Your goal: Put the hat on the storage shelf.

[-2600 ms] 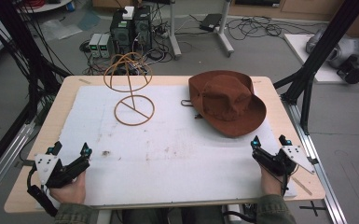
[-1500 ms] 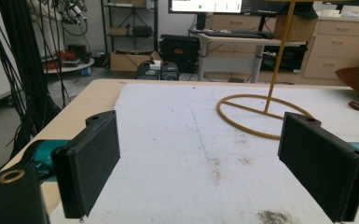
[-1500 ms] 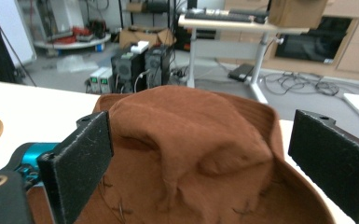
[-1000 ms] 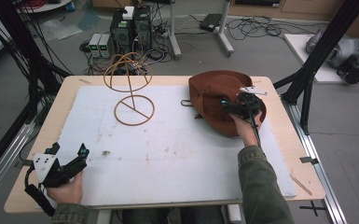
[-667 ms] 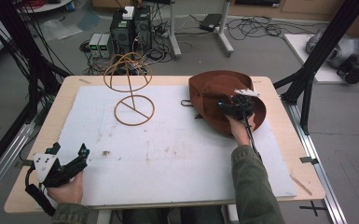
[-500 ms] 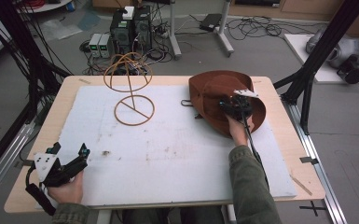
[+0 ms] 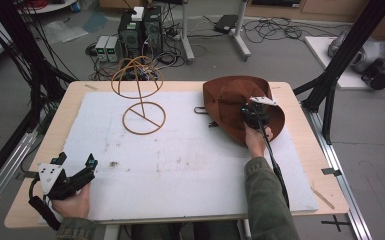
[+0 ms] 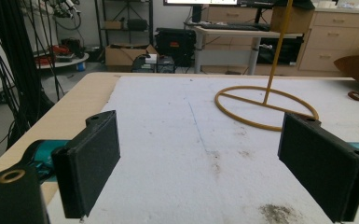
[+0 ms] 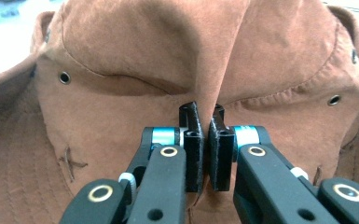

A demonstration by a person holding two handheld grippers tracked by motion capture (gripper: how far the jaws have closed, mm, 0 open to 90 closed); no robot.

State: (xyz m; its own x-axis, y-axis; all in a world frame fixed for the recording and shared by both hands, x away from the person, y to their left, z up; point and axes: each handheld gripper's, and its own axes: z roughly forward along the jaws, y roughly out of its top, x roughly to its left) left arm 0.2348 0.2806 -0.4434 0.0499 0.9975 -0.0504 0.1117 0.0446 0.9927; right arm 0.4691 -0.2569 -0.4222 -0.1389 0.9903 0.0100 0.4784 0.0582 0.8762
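A brown suede hat (image 7: 230, 100) lies at the far right of the white mat. My right gripper (image 7: 254, 114) rests on its crown, shut on a pinched fold of the hat (image 9: 168, 60), which rises between the two black jaws of the right gripper (image 9: 204, 122). A yellow wire stand (image 7: 139, 95) with a round base and looped top rises at the mat's far middle; its base ring (image 8: 265, 106) lies ahead of my left gripper. My left gripper (image 7: 75, 161) hovers near the table's front left corner, open and holding nothing, its jaws wide apart (image 8: 214, 161).
The white mat (image 7: 180, 160) covers most of the wooden table (image 7: 70, 107) and carries small dirt marks. Black frame poles stand at both sides. Computers, cables and a desk sit on the floor beyond the far edge.
My right gripper travelled from the table's front right corner up to the hat and closed on its crown. The left gripper stayed put.
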